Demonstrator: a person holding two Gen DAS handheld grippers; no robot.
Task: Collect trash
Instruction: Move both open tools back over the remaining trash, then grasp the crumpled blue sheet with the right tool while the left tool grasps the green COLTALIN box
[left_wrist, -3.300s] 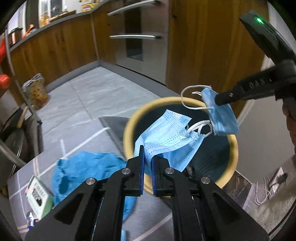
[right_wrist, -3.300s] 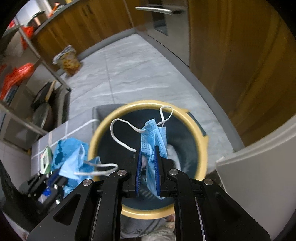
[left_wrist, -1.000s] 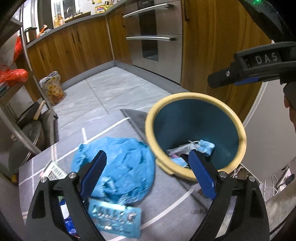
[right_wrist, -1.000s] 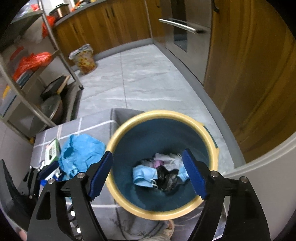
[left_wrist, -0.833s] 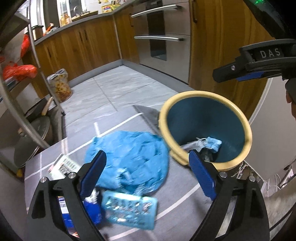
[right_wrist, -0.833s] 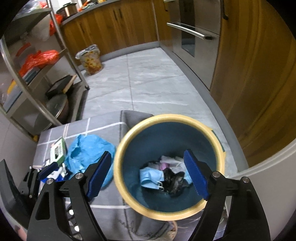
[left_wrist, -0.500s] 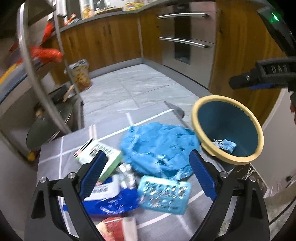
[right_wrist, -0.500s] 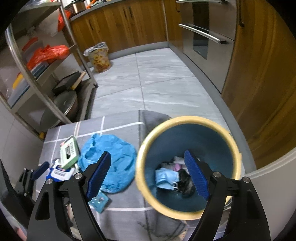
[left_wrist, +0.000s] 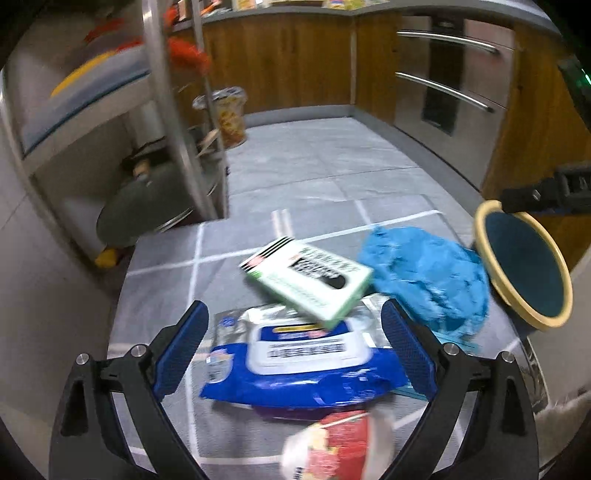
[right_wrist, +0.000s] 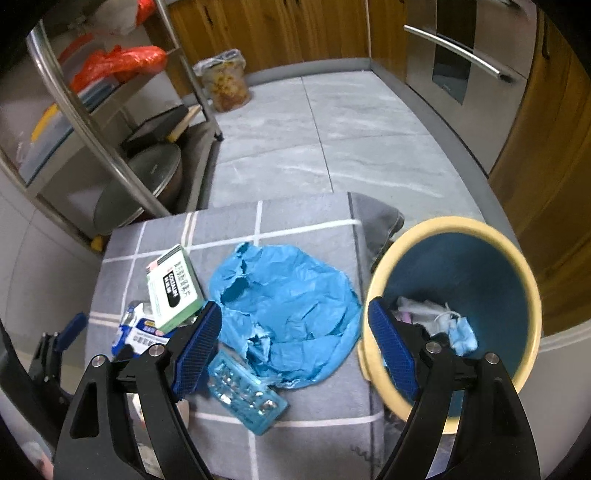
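Trash lies on a grey checked mat (right_wrist: 303, 218): a crumpled blue sheet (right_wrist: 291, 306) (left_wrist: 424, 273), a green and white box (left_wrist: 306, 280) (right_wrist: 173, 284), a blue wipes pack (left_wrist: 303, 362), a clear blue blister tray (right_wrist: 247, 395) and a red and white wrapper (left_wrist: 332, 450). A yellow-rimmed blue bin (right_wrist: 461, 295) (left_wrist: 524, 266) beside the mat holds face masks (right_wrist: 458, 328). My left gripper (left_wrist: 295, 350) hangs open above the wipes pack. My right gripper (right_wrist: 295, 347) stands open over the blue sheet and the bin's near rim, with nothing between its pads.
A steel shelf rack (right_wrist: 110, 122) with pans and red bags stands at the left. A filled plastic bag (right_wrist: 225, 81) sits on the grey tiled floor. Wooden cabinets and a steel oven front (right_wrist: 461, 66) run along the back and right.
Both grippers let the masks drop into the bin and opened. Both then swung left from the bin to over the mat, which brought the box, the wipes pack and the wrapper into the left view.
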